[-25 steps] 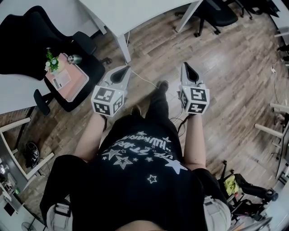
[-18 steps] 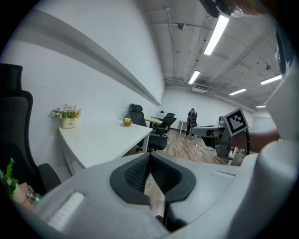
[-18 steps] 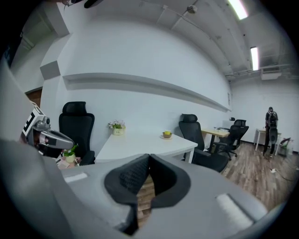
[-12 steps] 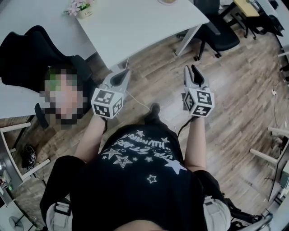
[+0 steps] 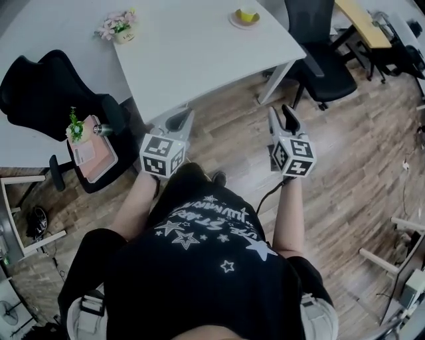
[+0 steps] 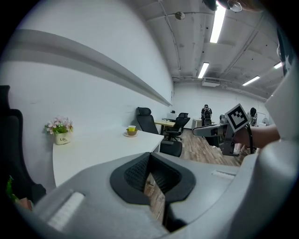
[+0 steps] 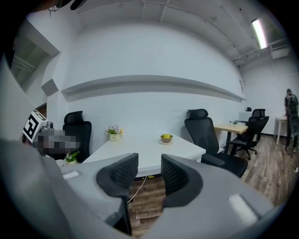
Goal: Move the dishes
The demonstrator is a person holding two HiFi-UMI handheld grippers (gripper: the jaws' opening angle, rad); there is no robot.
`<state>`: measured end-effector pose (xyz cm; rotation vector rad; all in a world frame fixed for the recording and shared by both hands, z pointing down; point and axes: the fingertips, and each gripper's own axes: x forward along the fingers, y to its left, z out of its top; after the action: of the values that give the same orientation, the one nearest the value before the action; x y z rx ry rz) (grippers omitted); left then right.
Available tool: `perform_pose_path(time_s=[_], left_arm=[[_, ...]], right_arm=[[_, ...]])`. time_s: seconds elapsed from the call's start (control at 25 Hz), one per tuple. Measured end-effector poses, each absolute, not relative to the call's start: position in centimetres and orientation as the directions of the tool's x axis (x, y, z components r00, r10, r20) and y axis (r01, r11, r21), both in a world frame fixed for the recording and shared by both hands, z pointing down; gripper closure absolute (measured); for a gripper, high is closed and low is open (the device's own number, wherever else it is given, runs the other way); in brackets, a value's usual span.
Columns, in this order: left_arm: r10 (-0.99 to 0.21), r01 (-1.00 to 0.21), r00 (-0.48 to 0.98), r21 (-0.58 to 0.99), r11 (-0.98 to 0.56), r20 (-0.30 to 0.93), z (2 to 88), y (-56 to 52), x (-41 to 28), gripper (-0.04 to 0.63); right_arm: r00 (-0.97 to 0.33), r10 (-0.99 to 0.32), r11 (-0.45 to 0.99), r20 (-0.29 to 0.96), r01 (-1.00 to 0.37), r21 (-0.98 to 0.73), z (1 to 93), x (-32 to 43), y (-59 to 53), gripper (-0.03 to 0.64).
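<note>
— How do the claws stand?
— The left gripper (image 6: pixel 149 161) has its black ribbed pads (image 6: pixel 133 173) meeting at the tips, with only a thin wedge of floor showing below them and nothing caught between. The right gripper (image 7: pixel 149 170) has its pads parted, and the gap holds only wooden floor (image 7: pixel 145 205) and a thin cable (image 7: pixel 135 189).
— And the dishes?
— A saucer (image 5: pixel 246 18) carrying a small bowl and a yellow cup sits at the far corner of the white table (image 5: pixel 199 60), well ahead of both claws. A flower pot (image 5: pixel 119 28) stands at the table's other far end.
— Any writing?
— The pot has a short dark word on its front, too small to read surely. Each marker cube (image 5: pixel 161 154) bears black-and-white squares. The person's black shirt (image 5: pixel 206 265) has white stars and upside-down lettering I cannot make out.
— What else is near?
— A black chair (image 5: pixel 40 86) on the left, with a pink box (image 5: pixel 93 143) on its seat.
</note>
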<state>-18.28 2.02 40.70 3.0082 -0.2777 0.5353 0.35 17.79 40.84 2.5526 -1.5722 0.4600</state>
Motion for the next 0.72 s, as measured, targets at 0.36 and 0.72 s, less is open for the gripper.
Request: perform_pose_path(time_s=[0.36,0.72], left_arm=[[-0.169,-0.207,0.905,0.056,-0.977,0.391,42.8,0.3,-14.4,0.584],[-0.143,-0.199,0.901,0.095,-0.975,0.41,44.9,-3.8,-5.9,0.584]], right_arm=[[0.383,-0.859,-0.44,0.34,-0.892,-0.107,43.0,3.5,15.5,0.459],[0.371,-0.842,-0.436,0.391,-0.896,-0.09,44.9,10.9,11.3,0.459]])
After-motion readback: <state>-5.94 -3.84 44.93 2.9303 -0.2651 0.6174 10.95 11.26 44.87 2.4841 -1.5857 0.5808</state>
